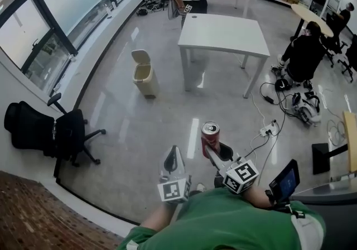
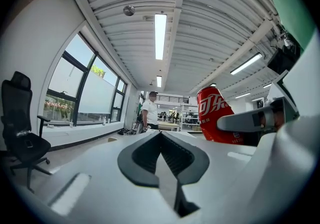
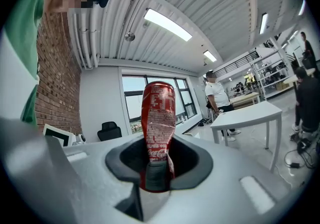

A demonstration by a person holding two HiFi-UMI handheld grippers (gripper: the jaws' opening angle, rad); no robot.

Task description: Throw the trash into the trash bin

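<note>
Right gripper view: your right gripper [image 3: 158, 175] is clamping the red can [image 3: 159, 113] upright; your left gripper [image 2: 163, 160] is hanging closed, empty.

1. Broad daylight comes through the windows [image 1: 56, 14] at the head view's left, and the room is bright and even.
2. The glossy floor [image 1: 139, 126] carries pale glare streaks.
3. The ceiling light strips [image 2: 160, 35] blow out white.
4. Both gripper views bend strongly, with black corners. Their nearest surfaces look soft.
</note>
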